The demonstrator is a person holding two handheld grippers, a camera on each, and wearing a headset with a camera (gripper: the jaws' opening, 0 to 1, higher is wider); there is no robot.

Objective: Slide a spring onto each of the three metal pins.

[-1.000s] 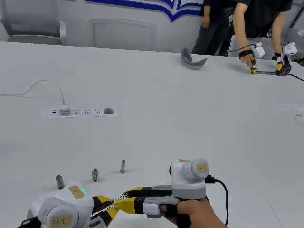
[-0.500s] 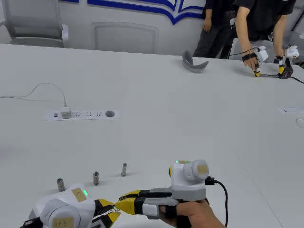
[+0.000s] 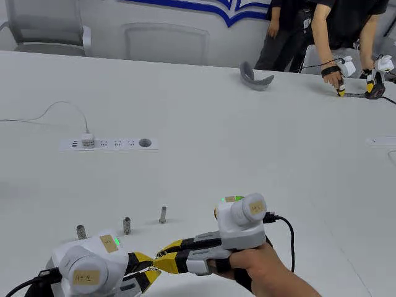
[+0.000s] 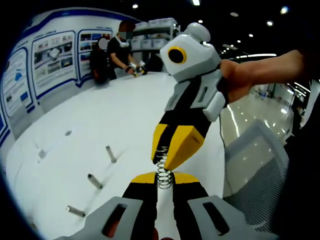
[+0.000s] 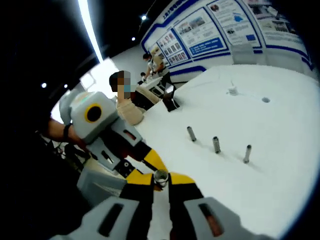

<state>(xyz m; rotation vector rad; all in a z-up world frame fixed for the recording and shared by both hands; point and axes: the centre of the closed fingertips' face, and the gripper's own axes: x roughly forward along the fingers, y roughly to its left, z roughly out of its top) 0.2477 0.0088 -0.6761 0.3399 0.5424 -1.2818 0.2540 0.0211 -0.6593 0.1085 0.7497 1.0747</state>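
Three short metal pins stand in a row on the white table point(image 3: 204, 142): left pin point(image 3: 81, 232), middle pin point(image 3: 127, 225), right pin point(image 3: 163, 215). The left and middle pins look thicker, as if wrapped in coils; the right one looks thin. In front of them my left gripper point(image 3: 147, 267) and right gripper point(image 3: 162, 260) meet tip to tip. A small steel spring point(image 4: 163, 175) runs between them, and both pairs of yellow jaws are shut on it, the left gripper point(image 4: 164, 184) at one end and the right gripper point(image 4: 164, 159) at the other. The spring's end point(image 5: 161, 175) shows between the right gripper's tips point(image 5: 161, 182).
A white power strip point(image 3: 108, 144) with a plug and cable lies beyond the pins. A grey curved object point(image 3: 255, 77) rests far back. People point(image 3: 337, 25) work with grippers at the far right corner. The right gripper's black cable point(image 3: 288, 238) trails behind my hand.
The grippers stay joined near the table's front edge. A second ago more of the spring showed between the tips; now the tips sit closer together. The head camera has shifted slightly.
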